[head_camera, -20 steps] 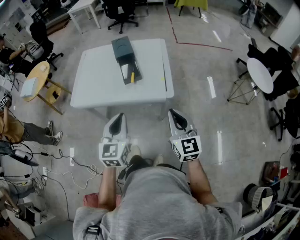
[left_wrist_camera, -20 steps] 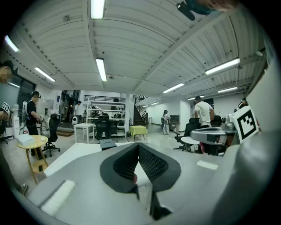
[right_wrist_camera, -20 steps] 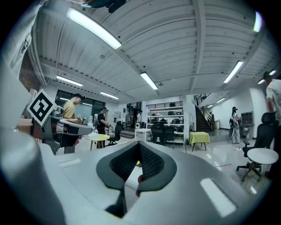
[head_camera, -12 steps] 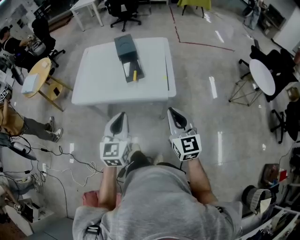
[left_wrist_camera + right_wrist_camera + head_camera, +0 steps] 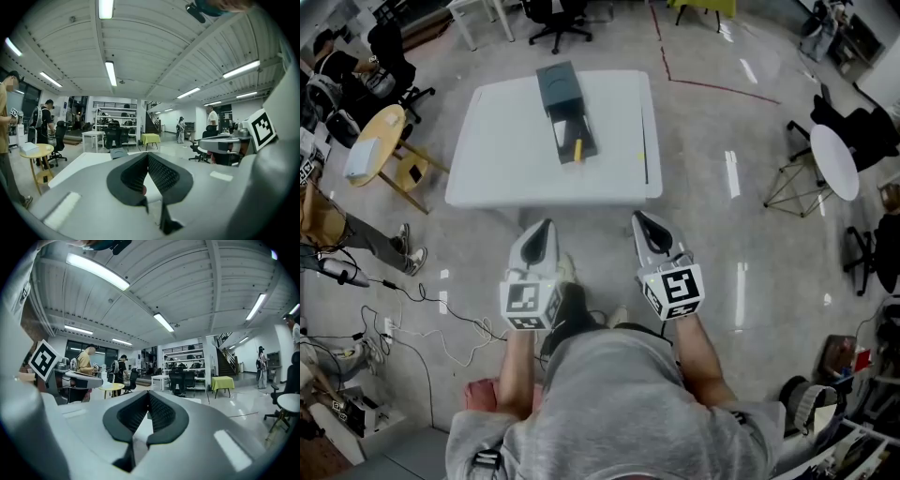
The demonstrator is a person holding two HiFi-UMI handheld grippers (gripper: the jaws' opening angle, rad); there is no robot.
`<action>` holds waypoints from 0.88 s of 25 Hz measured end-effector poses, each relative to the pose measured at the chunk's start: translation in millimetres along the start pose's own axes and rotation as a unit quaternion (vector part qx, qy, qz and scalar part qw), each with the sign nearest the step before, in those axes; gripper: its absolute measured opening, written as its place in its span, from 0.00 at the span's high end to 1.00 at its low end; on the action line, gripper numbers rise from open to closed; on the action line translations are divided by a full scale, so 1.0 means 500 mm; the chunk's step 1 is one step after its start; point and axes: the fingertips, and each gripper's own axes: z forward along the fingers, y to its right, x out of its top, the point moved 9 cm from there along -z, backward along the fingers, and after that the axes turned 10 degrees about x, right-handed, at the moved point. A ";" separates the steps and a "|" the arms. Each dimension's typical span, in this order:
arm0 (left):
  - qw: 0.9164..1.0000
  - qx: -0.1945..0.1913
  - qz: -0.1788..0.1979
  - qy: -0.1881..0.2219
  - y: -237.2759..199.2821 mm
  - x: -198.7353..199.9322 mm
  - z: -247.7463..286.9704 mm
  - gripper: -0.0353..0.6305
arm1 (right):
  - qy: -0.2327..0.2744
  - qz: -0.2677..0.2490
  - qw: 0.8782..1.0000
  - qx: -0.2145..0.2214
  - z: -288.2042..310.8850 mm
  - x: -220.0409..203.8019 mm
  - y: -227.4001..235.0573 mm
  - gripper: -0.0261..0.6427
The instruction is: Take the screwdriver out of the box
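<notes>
In the head view a white table (image 5: 506, 150) stands ahead of me on the floor. On it lies a dark box (image 5: 565, 111) with its lid swung open away from me. A screwdriver with a yellow handle (image 5: 577, 149) lies in the box's near end. My left gripper (image 5: 541, 229) and right gripper (image 5: 642, 222) are held side by side in front of my body, short of the table's near edge, both shut and empty. The left gripper view shows the box (image 5: 118, 152) small and far beyond the shut jaws. The right gripper's (image 5: 149, 395) jaws also meet at their tips.
A round wooden side table (image 5: 379, 137) and people stand at the left. A round white table (image 5: 835, 160) with dark chairs is at the right. Cables (image 5: 422, 305) trail over the floor to my left. Office chairs (image 5: 555, 11) stand behind the table.
The table and box have come nearer and shifted slightly right in the head view as I step toward them. Both grippers keep their place in front of my body, still shut.
</notes>
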 end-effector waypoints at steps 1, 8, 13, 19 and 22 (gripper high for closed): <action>1.000 0.000 0.000 -0.001 -0.007 -0.001 0.014 0.93 | -0.002 0.000 1.000 0.000 0.016 -0.001 0.006 0.96; 1.000 -0.018 -0.003 -0.018 -0.068 0.015 0.143 0.93 | -0.014 0.004 1.000 -0.009 0.148 0.015 0.054 0.96; 0.999 -0.030 -0.009 -0.039 -0.122 0.019 0.252 0.93 | -0.038 0.021 0.999 -0.012 0.261 0.009 0.092 0.96; 0.996 -0.054 -0.018 -0.074 -0.184 -0.003 0.373 0.93 | -0.070 0.047 0.996 -0.024 0.387 -0.015 0.132 0.96; 0.993 -0.066 -0.024 -0.093 -0.211 -0.021 0.424 0.93 | -0.095 0.060 0.993 -0.031 0.443 -0.034 0.148 0.96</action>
